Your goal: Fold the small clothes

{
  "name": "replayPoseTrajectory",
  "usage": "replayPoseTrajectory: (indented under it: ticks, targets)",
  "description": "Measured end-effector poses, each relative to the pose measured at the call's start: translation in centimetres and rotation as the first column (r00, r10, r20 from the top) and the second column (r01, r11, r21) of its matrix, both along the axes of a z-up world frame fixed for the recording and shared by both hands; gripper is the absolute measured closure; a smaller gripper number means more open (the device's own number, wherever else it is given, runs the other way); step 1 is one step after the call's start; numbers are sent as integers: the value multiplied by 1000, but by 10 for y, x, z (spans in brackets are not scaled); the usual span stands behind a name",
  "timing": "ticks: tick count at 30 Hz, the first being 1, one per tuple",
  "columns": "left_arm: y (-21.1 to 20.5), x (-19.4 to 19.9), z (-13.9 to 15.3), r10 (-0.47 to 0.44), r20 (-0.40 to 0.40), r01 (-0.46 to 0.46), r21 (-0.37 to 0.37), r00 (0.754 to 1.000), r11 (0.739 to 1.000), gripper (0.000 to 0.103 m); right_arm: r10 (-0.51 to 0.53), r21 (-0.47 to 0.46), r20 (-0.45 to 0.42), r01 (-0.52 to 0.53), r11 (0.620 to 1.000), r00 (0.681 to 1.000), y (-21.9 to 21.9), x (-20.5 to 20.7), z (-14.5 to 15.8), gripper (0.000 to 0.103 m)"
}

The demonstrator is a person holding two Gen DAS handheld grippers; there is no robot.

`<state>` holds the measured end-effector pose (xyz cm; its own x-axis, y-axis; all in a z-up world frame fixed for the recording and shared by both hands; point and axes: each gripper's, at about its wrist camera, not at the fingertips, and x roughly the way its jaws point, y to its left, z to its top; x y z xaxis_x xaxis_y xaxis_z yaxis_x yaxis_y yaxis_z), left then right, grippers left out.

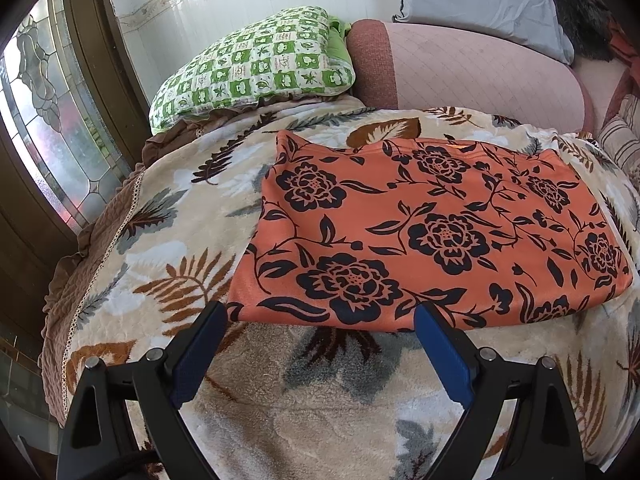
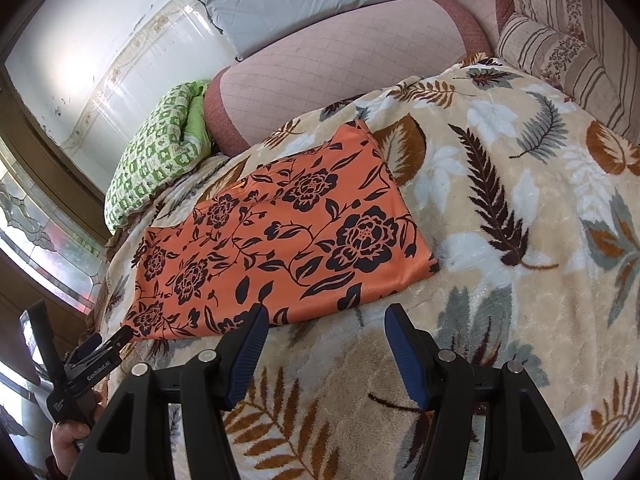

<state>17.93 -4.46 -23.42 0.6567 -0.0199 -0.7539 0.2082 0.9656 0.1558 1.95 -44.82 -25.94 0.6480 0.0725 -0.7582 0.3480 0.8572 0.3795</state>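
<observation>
Trouble could come if my left tool and right tool, both gaping empty at the near hem of the orange floral garment lying flat mid-bed, also pinch the fleece blanket.

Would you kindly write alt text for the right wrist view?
An orange garment with black flowers lies flat on a leaf-patterned blanket, just beyond the open right gripper. The left gripper reaches its near left corner, and pillows line the wall behind.
</observation>
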Motion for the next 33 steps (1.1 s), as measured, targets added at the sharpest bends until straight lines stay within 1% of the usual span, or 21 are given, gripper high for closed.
replayPoseTrajectory:
  ticks: [8,12,13,15,16,17,18,20,22,24,27,29,31,33]
  targets:
    - [0,2,-3,2,-5,-2,-3,1000,1000,9,7,10,-5,-7,1000,1000,1,4,-1,39]
    - [3,4,-9,1,-22,-1,-12,1000,1000,9,10,36,-14,-10,999,1000,0,5,-5,39]
    - [5,6,-11,-3,-40,2,-27,999,1000,9,10,46,-17,-9,999,1000,0,5,-7,39]
    - [12,12,-19,-4,-118,-8,-101,993,995,9,6,77,-23,-4,997,1000,-3,6,-12,39]
    - [16,15,-22,-1,-152,-20,-136,988,991,9,2,107,-24,0,994,1000,-6,6,-15,39]
    - [22,20,-29,-1,-205,-39,-191,979,981,9,-7,145,-26,11,989,1000,-10,6,-19,38]
    - [24,22,-33,-1,-241,-55,-226,970,972,9,-16,171,-36,22,985,999,-14,5,-23,36]
    - [29,28,-38,3,-285,-87,-284,959,955,9,-55,259,-36,63,964,998,-25,3,-32,34]
    - [29,34,-41,6,-302,-103,-307,953,946,9,-95,344,-46,105,933,994,-35,3,-44,33]
    - [25,40,-47,8,-340,-124,-322,941,939,9,-116,402,-60,130,906,991,-43,5,-56,33]
    - [25,51,-57,19,-396,-173,-358,918,918,9,-148,450,-69,163,878,987,-52,14,-73,33]
    - [27,58,-62,30,-410,-199,-376,912,905,9,-190,508,-94,211,835,977,-60,22,-88,33]
    - [27,66,-61,44,-405,-214,-384,913,898,9,-223,570,-90,234,788,971,-67,29,-101,33]
    - [29,80,-61,58,-415,-244,-411,908,879,9,-255,593,-87,255,763,963,-72,39,-109,33]
